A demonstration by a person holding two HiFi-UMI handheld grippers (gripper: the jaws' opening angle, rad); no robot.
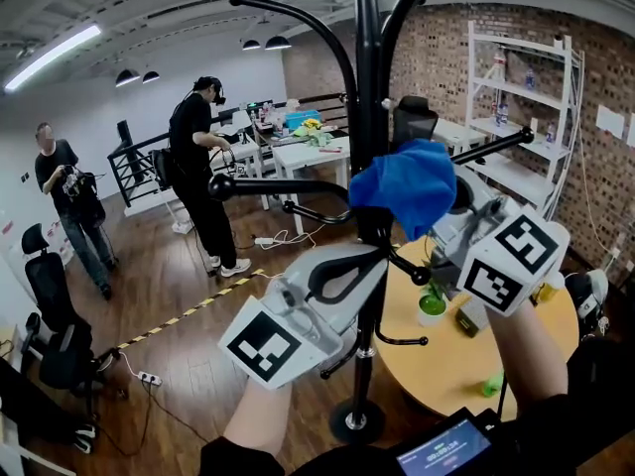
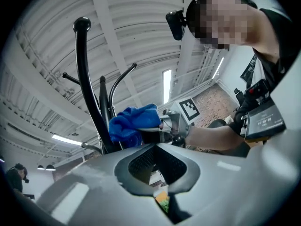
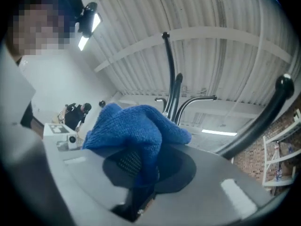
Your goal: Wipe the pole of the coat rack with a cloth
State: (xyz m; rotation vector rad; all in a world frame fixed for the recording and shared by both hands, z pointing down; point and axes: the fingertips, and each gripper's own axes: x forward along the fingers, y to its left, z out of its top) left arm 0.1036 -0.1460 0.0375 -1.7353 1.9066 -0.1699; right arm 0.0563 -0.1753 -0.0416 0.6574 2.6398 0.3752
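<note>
The black coat rack pole (image 1: 366, 87) rises through the middle of the head view, with curved hook arms (image 1: 288, 189) branching off it. My right gripper (image 1: 425, 209) is shut on a bunched blue cloth (image 1: 405, 184), and the cloth presses against the pole at about mid-height. In the right gripper view the cloth (image 3: 134, 128) spills over the right gripper (image 3: 141, 161), with the pole (image 3: 175, 95) just behind it. My left gripper (image 1: 371, 259) is shut and empty, its tip against the pole below the cloth. The left gripper view shows the left gripper (image 2: 157, 163), the cloth (image 2: 131, 124) and the pole (image 2: 91, 105).
A round wooden table (image 1: 541, 360) with a green cup (image 1: 432, 308) stands right of the rack base (image 1: 357, 420). White shelving (image 1: 521, 92) lines the brick wall. Two people (image 1: 198, 162) (image 1: 64, 191) stand at the back left, near white tables (image 1: 310, 154). An office chair (image 1: 50, 315) is at left.
</note>
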